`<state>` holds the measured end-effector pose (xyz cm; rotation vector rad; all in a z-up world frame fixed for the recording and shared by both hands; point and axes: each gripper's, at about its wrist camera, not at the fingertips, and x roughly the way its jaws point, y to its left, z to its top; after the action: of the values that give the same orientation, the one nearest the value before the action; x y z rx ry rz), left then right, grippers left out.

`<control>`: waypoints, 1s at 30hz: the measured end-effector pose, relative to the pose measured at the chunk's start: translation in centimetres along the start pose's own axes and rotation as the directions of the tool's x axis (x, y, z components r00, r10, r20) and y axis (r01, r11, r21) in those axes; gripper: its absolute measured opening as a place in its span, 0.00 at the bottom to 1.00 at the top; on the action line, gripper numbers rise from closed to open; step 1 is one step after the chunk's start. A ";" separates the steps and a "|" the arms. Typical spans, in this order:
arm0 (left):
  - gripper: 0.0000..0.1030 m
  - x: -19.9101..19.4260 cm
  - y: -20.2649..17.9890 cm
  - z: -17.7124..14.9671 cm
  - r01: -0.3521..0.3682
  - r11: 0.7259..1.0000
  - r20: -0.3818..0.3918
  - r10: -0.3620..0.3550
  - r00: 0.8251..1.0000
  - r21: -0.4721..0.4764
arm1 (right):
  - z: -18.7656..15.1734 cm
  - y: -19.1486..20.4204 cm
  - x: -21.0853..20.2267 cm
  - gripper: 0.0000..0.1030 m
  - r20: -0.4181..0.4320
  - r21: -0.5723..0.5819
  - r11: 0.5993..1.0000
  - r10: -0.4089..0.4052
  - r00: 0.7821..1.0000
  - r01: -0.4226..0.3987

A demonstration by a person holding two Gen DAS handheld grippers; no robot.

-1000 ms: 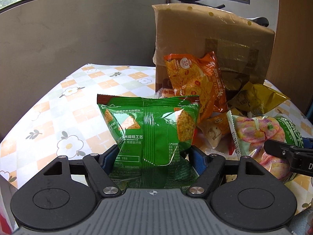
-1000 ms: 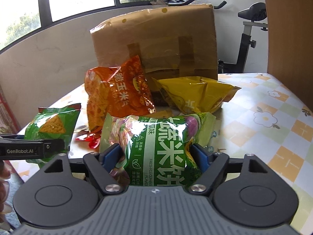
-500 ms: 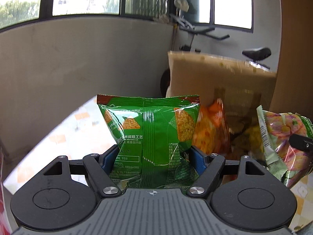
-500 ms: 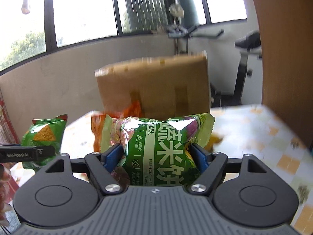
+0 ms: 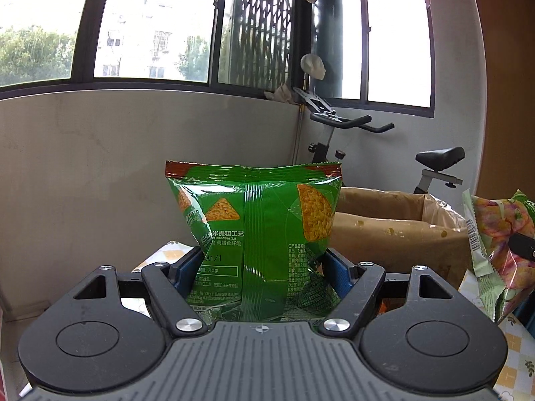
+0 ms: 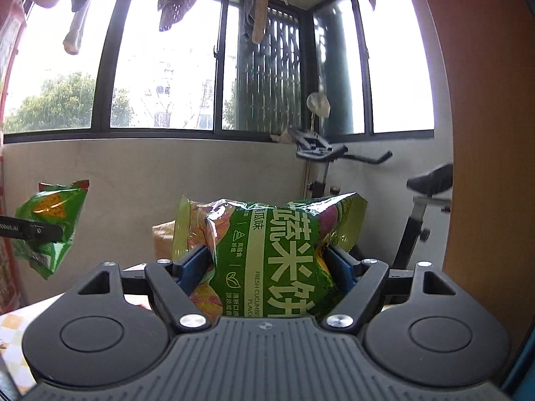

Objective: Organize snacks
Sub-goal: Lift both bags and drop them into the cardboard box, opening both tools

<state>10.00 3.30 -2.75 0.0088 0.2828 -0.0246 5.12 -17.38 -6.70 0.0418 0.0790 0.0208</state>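
Above and just short of the open cardboard box [image 5: 398,230]: green corn-chip bag [image 5: 257,234] being pinched upright at its lower half by the left gripper [image 5: 262,269], blue pads denting both sides. To the right of that box, at like height: cucumber rice-cracker bag [image 6: 277,260] being pinched across its middle by the right gripper [image 6: 267,267], film crumpling. Likely failing from here: slick, air-filled film sliding out of either pinch during the carry; chips crushing under harder squeezing; the two bags colliding over the box mouth if both are lowered together; a top seam catching on the box rim [image 5: 378,197]. Behind the box: exercise bike [image 5: 431,167], window [image 5: 150,33].
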 end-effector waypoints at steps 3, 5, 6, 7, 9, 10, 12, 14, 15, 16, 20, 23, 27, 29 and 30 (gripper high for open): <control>0.77 0.1 -0.2 0.5 0.014 1.000 0.005 -0.014 1.000 0.014 | 0.7 -0.3 1.0 0.76 0.015 0.005 1.000 0.009 1.000 -0.009; 0.77 0.8 -0.7 1.5 0.022 1.000 0.013 -0.022 1.000 0.021 | 1.3 -0.5 1.8 0.76 0.029 0.005 1.000 0.014 0.999 -0.014; 0.77 1.0 -0.7 1.7 0.026 0.999 0.018 -0.027 0.999 0.022 | 1.7 -0.7 2.3 0.76 0.035 0.002 1.000 0.016 0.999 -0.016; 0.77 1.3 -0.9 2.0 0.031 0.999 0.023 -0.032 0.999 0.021 | 2.2 -0.8 2.8 0.76 0.040 -0.003 1.000 0.017 0.999 -0.017; 0.77 2.0 -1.0 2.5 0.040 0.999 0.028 -0.041 0.999 0.013 | 3.1 -1.2 3.6 0.76 0.054 -0.017 1.000 0.020 0.998 -0.020; 0.77 2.4 -1.1 2.9 0.045 0.999 0.027 -0.045 0.999 0.008 | 3.5 -1.4 4.2 0.76 0.061 -0.026 0.999 0.023 0.998 -0.021; 0.77 3.1 -1.2 3.2 0.057 0.998 0.025 -0.057 0.998 0.003 | 4.5 -1.7 5.6 0.76 0.076 -0.042 0.999 0.025 0.997 -0.022; 0.77 3.7 -1.4 3.5 0.062 0.998 0.032 -0.062 0.998 0.004 | 5.4 -2.1 7.3 0.76 0.089 -0.047 0.999 0.031 0.996 -0.027; 0.77 4.1 -1.6 3.8 0.062 0.998 0.036 -0.063 0.997 0.008 | 5.7 -2.4 8.3 0.76 0.091 -0.044 0.999 0.031 0.995 -0.028; 0.77 4.5 -1.8 4.0 0.062 0.998 0.038 -0.063 0.997 0.011 | 6.0 -2.7 9.3 0.76 0.093 -0.040 0.999 0.032 0.995 -0.028; 0.77 6.2 -2.4 4.5 0.071 0.997 0.030 -0.072 0.997 0.011 | 6.4 -3.3 14.4 0.76 0.069 -0.031 0.999 0.029 0.997 -0.027; 0.77 6.8 -2.5 4.5 0.073 0.997 0.020 -0.073 0.997 0.017 | 5.5 -3.7 18.4 0.76 -0.003 -0.015 0.999 0.031 1.000 -0.031; 0.77 8.0 -2.6 5.0 0.083 0.996 0.003 -0.083 0.997 0.026 | 3.9 -4.7 22.6 0.76 -0.160 0.089 0.995 0.068 0.985 -0.054; 0.77 8.6 -2.7 5.0 0.095 0.995 -0.013 -0.095 0.995 0.028 | 2.9 -5.3 23.8 0.78 -0.238 0.155 0.987 0.085 0.967 -0.048; 0.77 8.7 -2.5 5.2 0.102 0.994 -0.020 -0.102 0.995 0.025 | 2.6 -5.8 24.2 0.78 -0.268 0.185 0.982 0.082 0.960 -0.032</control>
<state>19.74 0.55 -0.22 0.0202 0.3017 -0.1296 29.53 -22.68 -6.30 0.2222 0.3583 0.0772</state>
